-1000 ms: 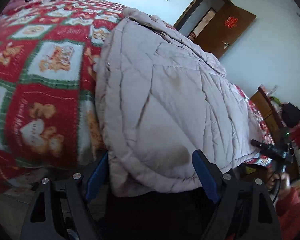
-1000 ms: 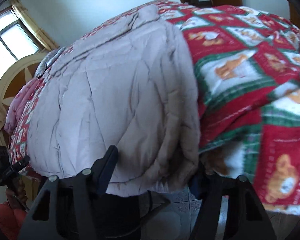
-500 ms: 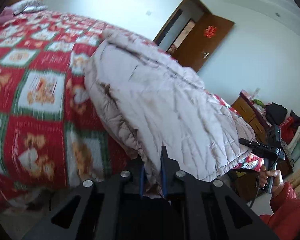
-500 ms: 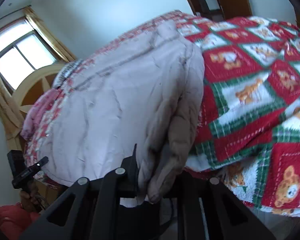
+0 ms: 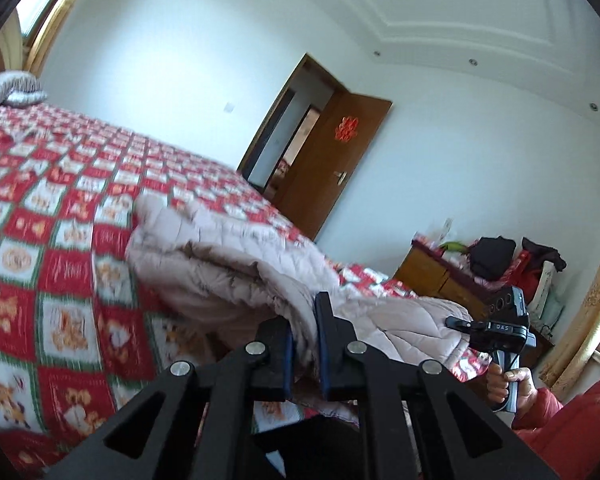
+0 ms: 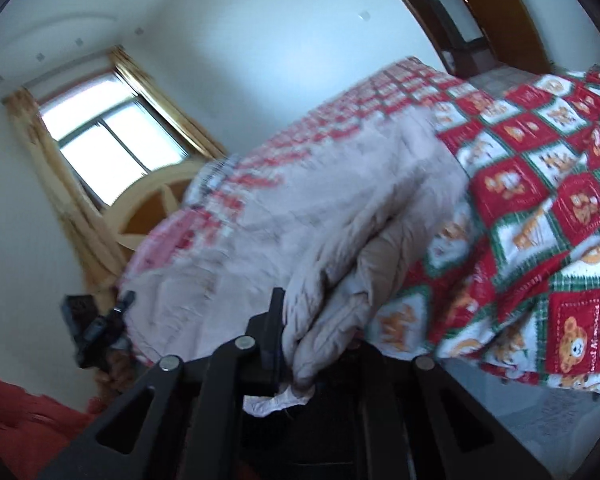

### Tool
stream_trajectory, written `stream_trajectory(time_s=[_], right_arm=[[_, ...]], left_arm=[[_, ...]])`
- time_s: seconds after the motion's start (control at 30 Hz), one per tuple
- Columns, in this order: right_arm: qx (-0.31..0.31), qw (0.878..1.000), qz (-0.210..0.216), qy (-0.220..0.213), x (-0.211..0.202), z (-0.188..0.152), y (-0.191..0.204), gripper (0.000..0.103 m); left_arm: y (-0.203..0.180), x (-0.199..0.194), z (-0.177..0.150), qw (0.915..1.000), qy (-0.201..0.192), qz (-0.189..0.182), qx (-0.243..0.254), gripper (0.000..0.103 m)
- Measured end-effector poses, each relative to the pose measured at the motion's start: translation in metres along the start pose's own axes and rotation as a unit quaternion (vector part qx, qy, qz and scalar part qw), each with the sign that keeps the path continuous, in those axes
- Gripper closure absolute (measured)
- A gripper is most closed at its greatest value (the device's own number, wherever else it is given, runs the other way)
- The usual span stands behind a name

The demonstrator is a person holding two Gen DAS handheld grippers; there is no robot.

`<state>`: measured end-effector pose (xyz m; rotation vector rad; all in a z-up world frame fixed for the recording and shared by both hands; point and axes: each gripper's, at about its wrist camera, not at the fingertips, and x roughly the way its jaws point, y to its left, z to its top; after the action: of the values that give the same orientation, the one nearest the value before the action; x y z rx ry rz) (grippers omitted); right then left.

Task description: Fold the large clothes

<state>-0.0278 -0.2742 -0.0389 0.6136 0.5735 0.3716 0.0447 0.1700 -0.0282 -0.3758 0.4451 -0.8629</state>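
Note:
A pale pink quilted coat (image 5: 220, 264) lies on the bed, its near hem lifted off the quilt. In the left wrist view my left gripper (image 5: 304, 320) is shut on one corner of that hem, the cloth pinched between the blue pads. The right wrist view shows my right gripper (image 6: 320, 320) with its jaws closing on the other corner of the coat (image 6: 300, 208); a thick bunch of fabric is squeezed between them and hides the right finger. Each view catches the other gripper at the far corner: the right gripper (image 5: 496, 328) in a hand, the left gripper (image 6: 100, 324).
The bed carries a red, green and white bear-patterned quilt (image 5: 60, 240) (image 6: 540, 184). Pillows (image 5: 16, 92) and a wooden headboard (image 6: 156, 196) are at its far end below a window (image 6: 112, 136). An open brown door (image 5: 332, 168) and a cluttered dresser (image 5: 440, 276) stand beyond.
Both grippers went from open around the coat's hem to closed on it, then rose, lifting the near edge off the bed. Both views have tilted upward.

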Motion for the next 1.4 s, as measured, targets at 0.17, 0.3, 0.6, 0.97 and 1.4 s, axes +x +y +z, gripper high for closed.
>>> stream_trajectory(time_s=[0.17, 0.3, 0.6, 0.97, 1.4], right_arm=[[0.003, 0.999, 0.024, -0.043, -0.004, 0.05, 0.01, 0.088], [-0.002, 0.998, 0.004, -0.07, 0.018, 0.102, 0.007, 0.089], [0.051, 0.993, -0.086, -0.064, 0.161, 0.201, -0.065, 0.088], [0.074, 0.981, -0.178, -0.036, 0.29, 0.209, -0.179, 0.074], [0.116, 0.984, -0.133, -0.008, 0.299, 0.208, -0.208, 0.068]], left_arm=[[0.003, 0.015, 0.052, 0.9994, -0.018, 0.028, -0.005, 0.094], [0.023, 0.053, 0.1, 0.9946, -0.017, 0.1, -0.021, 0.093], [0.105, 0.197, 0.15, 0.9703, 0.046, 0.231, -0.056, 0.091], [0.245, 0.281, 0.149, 0.9466, 0.131, 0.168, -0.242, 0.08], [0.236, 0.202, 0.195, 0.9471, 0.044, 0.271, -0.166, 0.028]])
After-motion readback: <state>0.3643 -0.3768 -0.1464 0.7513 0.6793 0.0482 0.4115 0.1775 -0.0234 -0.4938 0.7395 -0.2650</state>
